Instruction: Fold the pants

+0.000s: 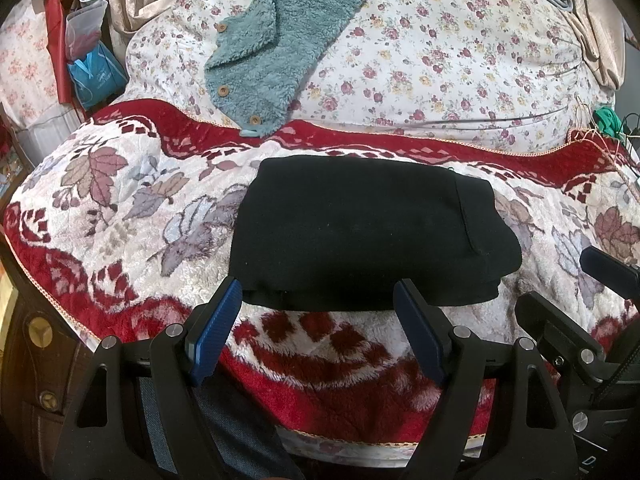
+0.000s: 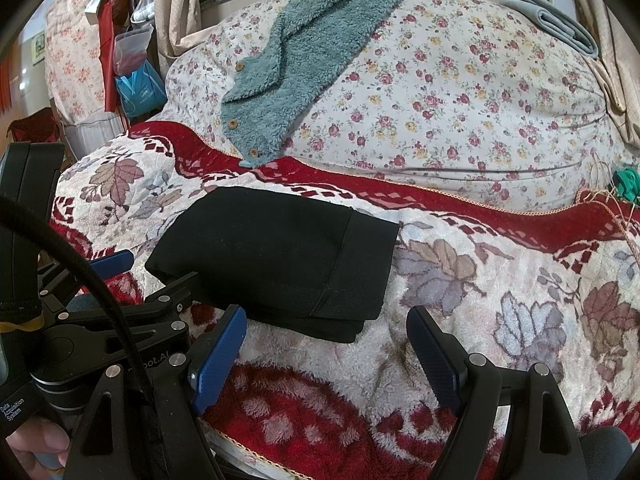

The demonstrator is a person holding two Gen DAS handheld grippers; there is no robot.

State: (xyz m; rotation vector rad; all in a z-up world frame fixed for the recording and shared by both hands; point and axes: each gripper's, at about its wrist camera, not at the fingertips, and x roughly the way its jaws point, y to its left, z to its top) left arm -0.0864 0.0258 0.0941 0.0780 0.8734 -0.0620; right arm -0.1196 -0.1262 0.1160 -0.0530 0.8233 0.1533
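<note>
The black pants [image 1: 368, 232] lie folded into a compact rectangle on the red and white leaf-patterned blanket [image 1: 120, 216]. My left gripper [image 1: 320, 312] is open and empty, its blue fingers just short of the pants' near edge. In the right wrist view the folded pants [image 2: 272, 256] lie left of centre. My right gripper [image 2: 326, 340] is open and empty, near the pants' near right corner. The left gripper [image 2: 112, 262] shows at the left of that view, and the right gripper [image 1: 600, 264] at the right edge of the left wrist view.
A teal fleece garment [image 1: 280, 40] with wooden buttons lies on the floral quilt [image 1: 440, 60] behind the blanket. A folded grey cloth [image 2: 560, 24] sits at the far right. Bags [image 1: 92, 64] hang at the left. Cords and a green object [image 2: 626, 184] lie at the right edge.
</note>
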